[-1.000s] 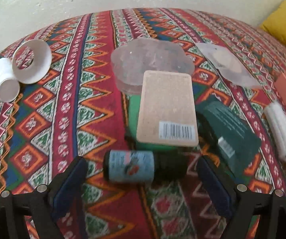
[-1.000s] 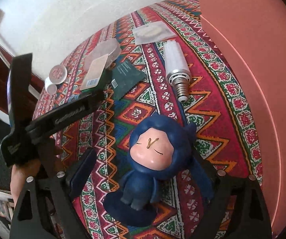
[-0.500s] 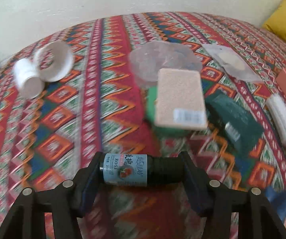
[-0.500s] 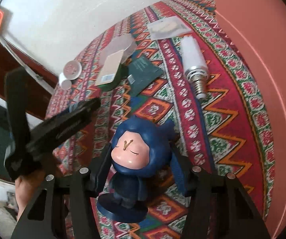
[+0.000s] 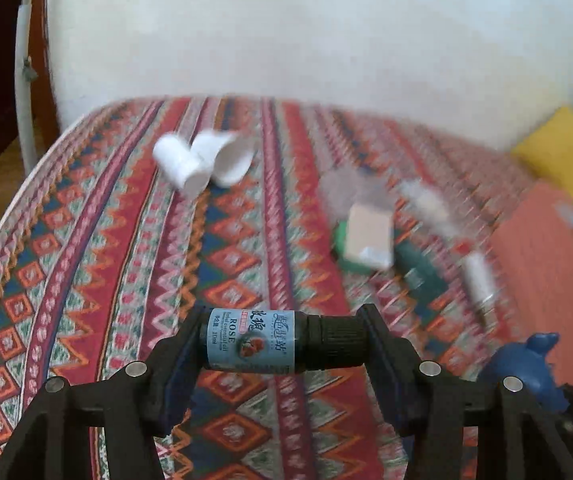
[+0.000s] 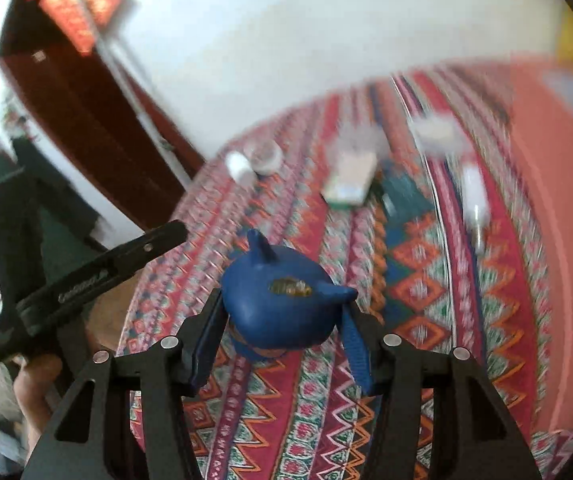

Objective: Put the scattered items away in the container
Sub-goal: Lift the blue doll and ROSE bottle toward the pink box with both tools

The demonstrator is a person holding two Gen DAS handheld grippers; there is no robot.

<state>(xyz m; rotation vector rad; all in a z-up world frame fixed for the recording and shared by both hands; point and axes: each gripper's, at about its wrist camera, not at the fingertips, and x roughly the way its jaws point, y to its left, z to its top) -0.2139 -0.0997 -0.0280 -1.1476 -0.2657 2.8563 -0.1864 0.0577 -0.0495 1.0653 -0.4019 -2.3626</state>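
Patterned cloth (image 5: 98,264) in red, blue and green zigzag bands covers the surface below both claws; a white wall rises behind it, and a dark wooden door (image 6: 66,112) stands far left of my right claw.

Left to right: my left claw (image 5: 284,340) is clamped endwise on a small rose-oil bottle (image 5: 252,340), one pad on its base, the other on the black ribbed cap, and it is held clear of the cloth. I judge it light, rigid and slick on the label; the end-to-end grip could slip if jolted.

Ahead and left of that claw lie two white cups (image 5: 202,158). Ahead and right lie a tan-topped green box (image 5: 366,240), a dark green packet (image 5: 422,272) and a white bulb (image 5: 478,276), all blurred.

My right claw (image 6: 280,332) is closed on a blue figurine (image 6: 282,304) at the sides of its head. I judge it hard and smooth, rounded, likely to rotate in the pads.

Far right stands the salmon-coloured container (image 6: 558,240), with some pale items inside, too blurred to name.
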